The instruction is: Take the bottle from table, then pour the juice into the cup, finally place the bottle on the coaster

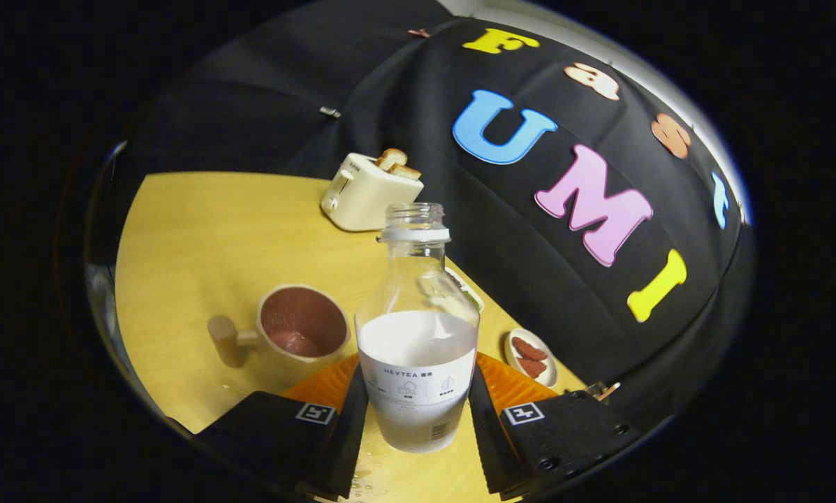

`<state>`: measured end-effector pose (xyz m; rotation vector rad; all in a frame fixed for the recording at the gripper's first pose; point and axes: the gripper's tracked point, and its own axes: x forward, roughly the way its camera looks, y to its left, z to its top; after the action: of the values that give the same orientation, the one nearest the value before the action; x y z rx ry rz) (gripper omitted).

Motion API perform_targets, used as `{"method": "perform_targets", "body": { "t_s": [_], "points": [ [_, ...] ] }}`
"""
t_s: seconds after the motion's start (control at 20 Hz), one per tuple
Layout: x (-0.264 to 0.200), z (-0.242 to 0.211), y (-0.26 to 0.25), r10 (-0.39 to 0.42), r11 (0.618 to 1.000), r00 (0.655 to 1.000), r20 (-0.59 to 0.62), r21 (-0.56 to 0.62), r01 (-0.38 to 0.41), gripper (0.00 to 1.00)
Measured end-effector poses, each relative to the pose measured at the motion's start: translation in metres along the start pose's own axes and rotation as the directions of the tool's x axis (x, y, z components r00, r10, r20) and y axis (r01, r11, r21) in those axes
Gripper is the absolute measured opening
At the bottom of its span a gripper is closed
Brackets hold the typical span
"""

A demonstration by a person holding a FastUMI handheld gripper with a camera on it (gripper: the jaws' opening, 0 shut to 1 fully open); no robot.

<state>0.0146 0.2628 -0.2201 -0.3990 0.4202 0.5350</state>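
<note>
A clear uncapped bottle [416,335], about half full of white juice and wearing a white label, stands between my two fingers. My gripper [416,409] is shut on the bottle, with both fingers [351,412] pressing its lower body from either side. The bottle looks raised above the yellow table [201,237] and the whole scene is tilted. Just left of the bottle and beyond my left finger sits a cream cup [293,337] with a side handle and a pinkish inside; some liquid lies at its bottom. An orange ribbed coaster [334,381] shows behind the bottle, partly hidden by it and my fingers.
A cream toaster [367,192] with toast slices in its slots stands at the table's far edge by the black cloth wall. A small white dish [531,358] with red pieces sits right of the bottle. Another plate [468,290] peeks from behind the bottle.
</note>
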Motion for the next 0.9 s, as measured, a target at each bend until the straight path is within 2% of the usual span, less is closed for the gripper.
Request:
{"method": "perform_targets", "body": {
  "t_s": [0.15, 0.3, 0.4, 0.55, 0.75, 0.9],
  "points": [
    [-0.008, 0.003, 0.005, 0.084, 0.982, 0.996, 0.022, 0.166, -0.086, 0.72],
    [-0.016, 0.017, 0.002, 0.125, 0.943, 0.986, 0.108, 0.295, -0.152, 0.73],
    [-0.022, 0.036, -0.009, 0.128, 0.914, 0.973, 0.191, 0.357, -0.19, 0.73],
    [-0.022, 0.065, -0.027, 0.134, 0.885, 0.941, 0.311, 0.389, -0.255, 0.73],
    [0.0, 0.081, -0.07, 0.029, 0.875, 0.92, 0.392, 0.434, -0.213, 0.73],
    [0.039, 0.066, -0.095, -0.043, 0.895, 0.924, 0.381, 0.425, -0.133, 0.73]
  ]
}}
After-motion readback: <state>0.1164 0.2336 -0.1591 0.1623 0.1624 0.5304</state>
